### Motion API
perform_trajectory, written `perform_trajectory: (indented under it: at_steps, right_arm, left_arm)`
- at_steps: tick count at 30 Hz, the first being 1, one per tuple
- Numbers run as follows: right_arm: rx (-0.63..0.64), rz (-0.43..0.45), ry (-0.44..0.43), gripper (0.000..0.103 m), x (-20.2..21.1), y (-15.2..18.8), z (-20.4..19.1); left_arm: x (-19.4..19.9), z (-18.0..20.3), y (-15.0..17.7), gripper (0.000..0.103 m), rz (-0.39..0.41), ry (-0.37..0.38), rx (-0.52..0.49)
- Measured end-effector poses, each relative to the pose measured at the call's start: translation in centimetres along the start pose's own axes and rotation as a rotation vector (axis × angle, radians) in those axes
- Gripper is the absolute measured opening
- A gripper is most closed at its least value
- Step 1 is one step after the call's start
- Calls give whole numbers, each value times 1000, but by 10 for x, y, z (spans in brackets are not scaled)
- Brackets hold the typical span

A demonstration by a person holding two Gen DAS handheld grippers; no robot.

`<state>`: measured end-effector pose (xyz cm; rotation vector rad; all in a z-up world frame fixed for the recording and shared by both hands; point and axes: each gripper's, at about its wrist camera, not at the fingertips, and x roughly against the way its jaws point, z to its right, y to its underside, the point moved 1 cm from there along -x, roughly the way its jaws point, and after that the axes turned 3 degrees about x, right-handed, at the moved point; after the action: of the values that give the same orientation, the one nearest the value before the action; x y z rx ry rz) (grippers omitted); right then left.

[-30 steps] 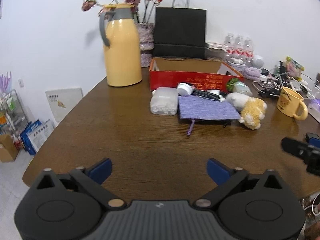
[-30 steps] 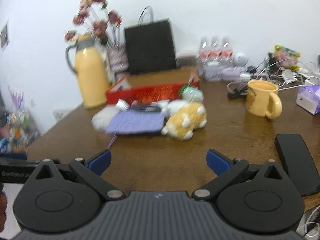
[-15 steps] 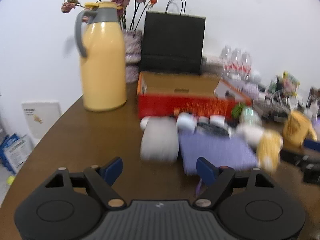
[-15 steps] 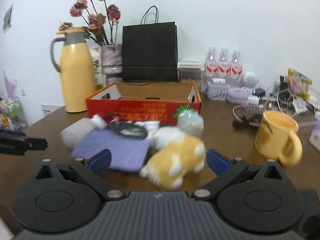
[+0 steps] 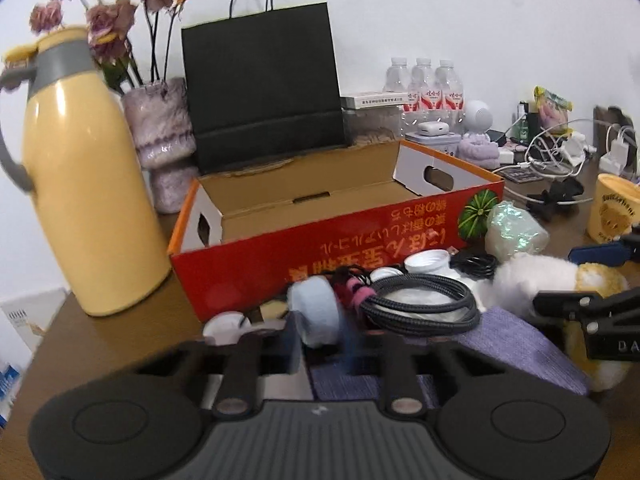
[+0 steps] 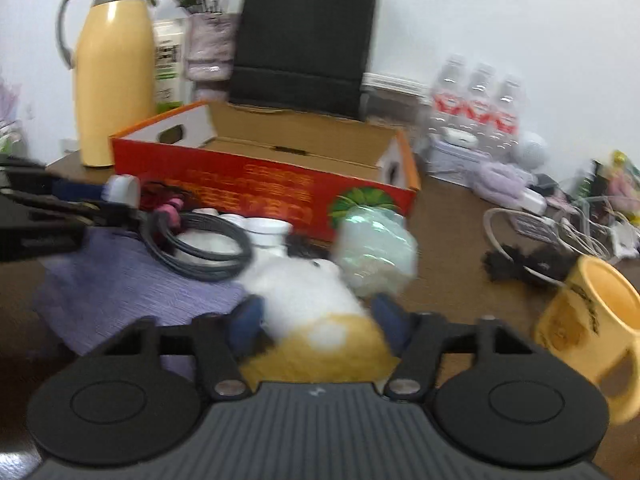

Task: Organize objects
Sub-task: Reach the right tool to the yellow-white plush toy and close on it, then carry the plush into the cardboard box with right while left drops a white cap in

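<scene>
Your right gripper [image 6: 316, 322] is closing around the white-and-yellow plush toy [image 6: 308, 300], whose body sits between the blue pads, which appear to press its sides. Your left gripper [image 5: 324, 340] is closing too, with the pale blue-capped container [image 5: 316, 310] just ahead of its blurred fingers; you cannot tell whether they touch it. Both items lie on the brown table [image 5: 120, 336] along the near side of the open red cardboard box [image 5: 320, 248], among a coiled black cable [image 5: 420, 304] and a purple pouch [image 6: 120, 280], with the yellow mug [image 6: 592, 324] toward the table's right edge.
</scene>
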<state>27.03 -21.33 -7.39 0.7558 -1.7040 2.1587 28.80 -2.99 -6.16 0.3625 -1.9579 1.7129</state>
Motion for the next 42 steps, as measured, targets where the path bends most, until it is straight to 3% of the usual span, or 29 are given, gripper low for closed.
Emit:
perform_trajectory:
  at_steps: [2, 7, 10, 11, 12, 18, 21, 23, 24, 25, 26, 27, 29, 32, 34, 40, 42]
  right_arm:
    - [-28, 5, -11, 46, 9, 4, 7]
    - [-48, -1, -28, 39, 28, 13, 15]
    - [-89, 18, -41, 16, 46, 18, 18]
    - [-109, 31, -37, 1, 55, 20, 19]
    - [-125, 36, -34, 1, 63, 21, 19]
    - [-130, 40, -55, 2, 99, 37, 8]
    - [-144, 47, -84, 6, 106, 40, 11]
    - [-124, 53, -92, 10, 97, 38, 16]
    - [-121, 49, -94, 19, 90, 37, 20]
    - [-129, 33, -80, 24, 81, 36, 24]
    - [-131, 18, -70, 39, 72, 35, 28]
    - [-139, 11, -74, 48, 67, 35, 31]
    - [-187, -2, -99, 48, 63, 36, 37]
    - [-243, -20, -138, 48, 68, 43, 38]
    - [-273, -22, -160, 41, 74, 49, 36]
    - [-342, -17, -176, 40, 102, 55, 26]
    - [-318, -10, -152, 48, 109, 52, 23]
  left_arm:
    - [9, 0, 3, 15, 30, 9, 21]
    - [42, -1, 4, 14, 79, -1, 42]
    - [78, -2, 7, 14, 103, 26, 110]
    - [91, -2, 10, 14, 106, 55, 128]
    - [104, -2, 15, 14, 100, 94, 164]
    - [129, 1, 63, 14, -55, 221, 360]
    - [128, 0, 79, 15, -112, 242, 389]
    - [118, -3, 84, 22, -121, 227, 409]
    - [110, -5, 86, 22, -137, 187, 415]
    - [107, -5, 88, 24, -143, 149, 412]
    - [106, -5, 90, 28, -135, 138, 400]
    - [107, -5, 91, 36, -128, 124, 396]
    - [113, -4, 94, 42, -113, 107, 397]
    - [135, 3, 93, 62, -48, 164, 353]
    - [139, 8, 90, 75, -19, 170, 306]
    - [108, 23, 85, 73, -47, 71, 195]
    - [99, 25, 83, 73, -62, 81, 177]
